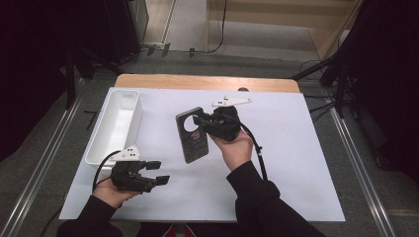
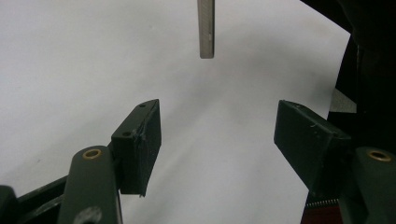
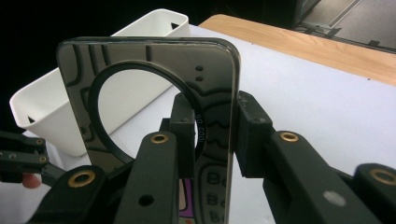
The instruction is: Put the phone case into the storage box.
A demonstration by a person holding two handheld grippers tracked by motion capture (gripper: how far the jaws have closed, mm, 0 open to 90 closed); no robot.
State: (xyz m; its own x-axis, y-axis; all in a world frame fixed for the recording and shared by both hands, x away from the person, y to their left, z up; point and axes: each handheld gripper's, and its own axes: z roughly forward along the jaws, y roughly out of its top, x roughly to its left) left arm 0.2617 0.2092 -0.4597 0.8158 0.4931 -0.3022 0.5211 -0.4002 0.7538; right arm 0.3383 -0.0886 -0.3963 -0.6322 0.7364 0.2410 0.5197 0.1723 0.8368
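At centre table you've got the right gripper (image 1: 200,122) pinching the card (image 1: 191,135), a dark glossy flat pack with a big round cut-out near one end and printed lettering lower down. Your jaws clamp one long edge, beside the hole's rim, and the right gripper view shows the card (image 3: 140,88) standing on edge between the two pads, face turned toward the tray (image 3: 51,116). Gripping the edge rather than the face looks like the sensible choice: a thin flat thing gives you nothing else to bite on, and it seems lifted clear of the sheet (image 1: 296,148), though contact at the low end is hard to rule out

From above, the card's long axis runs roughly from 11 o'clock to 5 o'clock, hole end toward 11, printed end back toward you. The tray (image 1: 114,126) sits at 9 o'clock from the card, long side running away from you, apart from it and looking bare inside. That's likely where this is headed, so you'd swing toward 9 o'clock

Your left gripper (image 1: 157,173) waits down at 7 o'clock, near the tray's near end, jaws spread with nothing between them. In the left gripper view the fingers (image 2: 140,144) frame white sheet, with the card's thin edge (image 2: 205,28) hanging at 12 o'clock, well apart
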